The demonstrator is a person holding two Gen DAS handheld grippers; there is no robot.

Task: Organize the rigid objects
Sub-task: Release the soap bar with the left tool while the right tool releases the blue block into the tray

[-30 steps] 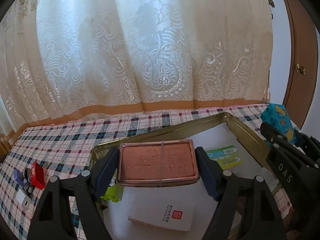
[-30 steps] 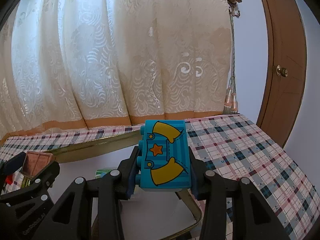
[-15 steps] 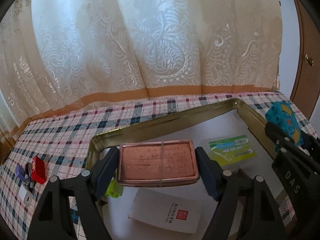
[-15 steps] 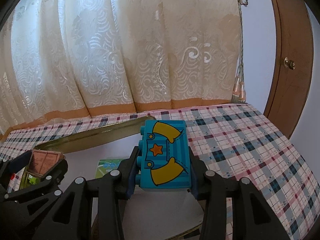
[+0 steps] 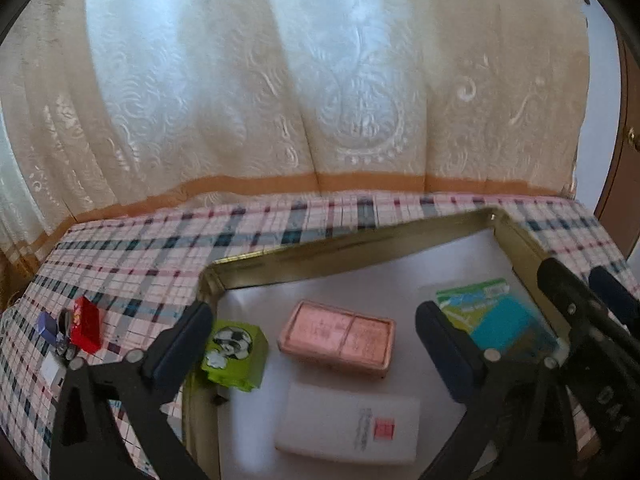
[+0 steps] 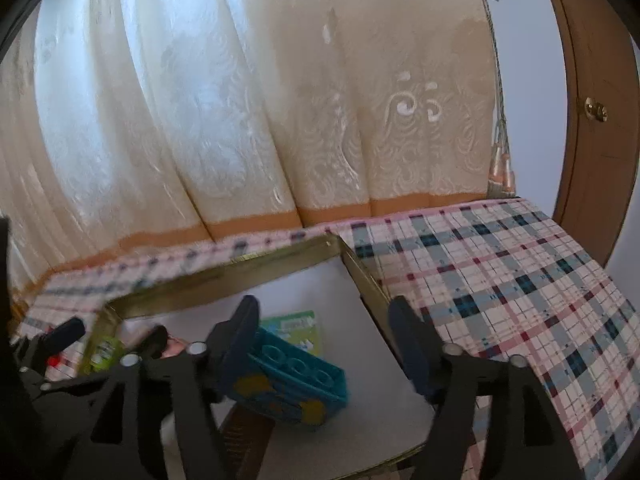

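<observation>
Only the left view shows the flat pink metal box (image 5: 338, 334) lying sideways in the gold-rimmed tray (image 5: 352, 246), under the opening, empty left gripper (image 5: 312, 336). Only the right view shows the studs on the tilted blue toy brick (image 6: 294, 380) in the tray, under the opening, empty right gripper (image 6: 324, 336).

Tray's (image 5: 256, 258) far half looks bare; boxes (image 5: 338, 338) crowd its near half.

Home: lace curtain (image 5: 320, 80), plaid tablecloth (image 6: 520, 280), wooden door (image 6: 592, 100)

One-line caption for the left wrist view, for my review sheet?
Left gripper, jaws opening, above the copper tin lying in the gold-rimmed tray beside a green box and white box.
</observation>
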